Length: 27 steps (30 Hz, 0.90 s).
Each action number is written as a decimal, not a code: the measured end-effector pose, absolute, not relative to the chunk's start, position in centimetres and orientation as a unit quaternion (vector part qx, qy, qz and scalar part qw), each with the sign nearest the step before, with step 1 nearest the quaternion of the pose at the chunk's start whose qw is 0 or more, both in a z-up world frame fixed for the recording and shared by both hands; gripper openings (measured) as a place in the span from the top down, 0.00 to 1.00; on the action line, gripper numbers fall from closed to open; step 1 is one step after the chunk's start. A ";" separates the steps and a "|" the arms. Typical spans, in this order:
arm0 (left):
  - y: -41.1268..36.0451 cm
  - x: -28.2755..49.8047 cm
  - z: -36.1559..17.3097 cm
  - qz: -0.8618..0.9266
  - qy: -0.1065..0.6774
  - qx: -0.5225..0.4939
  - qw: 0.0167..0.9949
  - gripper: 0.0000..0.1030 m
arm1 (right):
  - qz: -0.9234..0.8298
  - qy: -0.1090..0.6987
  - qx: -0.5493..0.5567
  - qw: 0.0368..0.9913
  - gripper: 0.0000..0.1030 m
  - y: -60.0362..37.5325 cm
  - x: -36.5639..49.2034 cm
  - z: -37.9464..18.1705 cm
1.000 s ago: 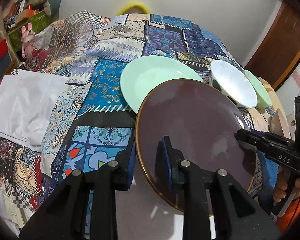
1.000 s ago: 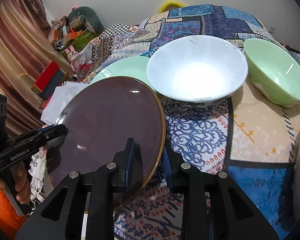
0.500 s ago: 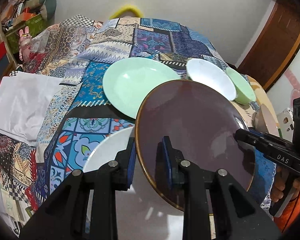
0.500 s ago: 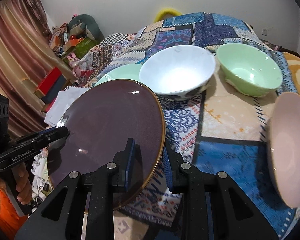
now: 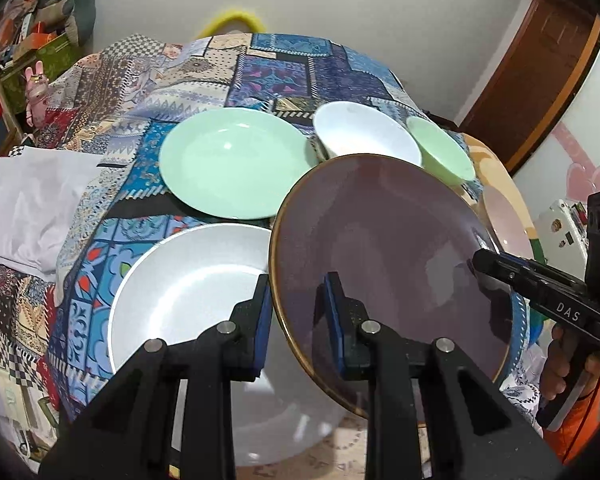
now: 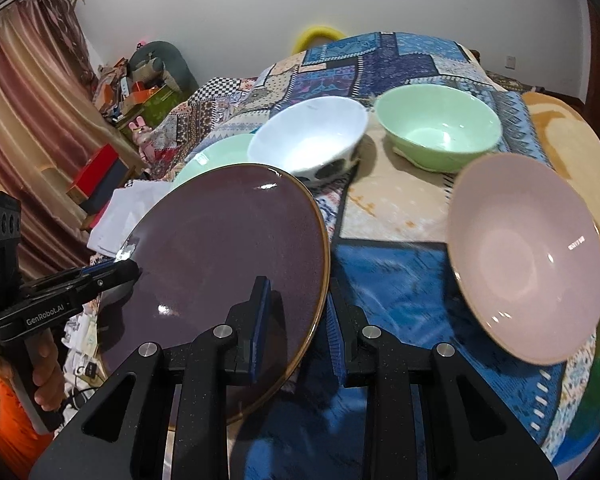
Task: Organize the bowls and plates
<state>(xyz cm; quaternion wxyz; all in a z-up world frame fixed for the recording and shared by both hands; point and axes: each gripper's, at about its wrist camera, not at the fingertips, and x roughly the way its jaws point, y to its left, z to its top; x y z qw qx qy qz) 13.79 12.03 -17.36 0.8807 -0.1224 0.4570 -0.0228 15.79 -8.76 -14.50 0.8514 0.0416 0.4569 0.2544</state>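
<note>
Carried clear above the patchwork bed: brown plate, clamped at opposite rim edges by left tongs and right tongs. Directly below and leftward, nearer the left tongs: white plate, likely landing spot. Only in right view: pink bowl in full, well apart to the right.

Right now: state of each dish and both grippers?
brown plate: lifted, tilted, held at opposite rims by both grippers
left gripper: shut on the brown plate's rim
right gripper: shut on the brown plate's rim
white plate: flat on quilt, empty
green plate: flat, empty
white bowl: upright, empty
green bowl: upright, empty
pink bowl: empty
</note>
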 end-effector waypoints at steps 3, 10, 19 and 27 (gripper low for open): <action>11.0 13.6 -17.7 -0.027 0.462 -0.121 0.878 0.76 | 0.252 0.459 0.045 0.851 0.76 -9.9 15.6 -14.8; 8.8 13.7 -18.8 -0.035 0.478 -0.117 0.870 0.76 | 0.242 0.469 0.051 0.848 0.76 -11.4 15.3 -15.6; 6.8 14.7 -20.5 -0.047 0.501 -0.108 0.858 0.76 | 0.222 0.485 0.061 0.844 0.76 -13.5 15.3 -17.3; 5.1 15.7 -21.7 -0.059 0.518 -0.090 0.848 0.76 | 0.206 0.490 0.067 0.844 0.76 -14.4 15.7 -18.0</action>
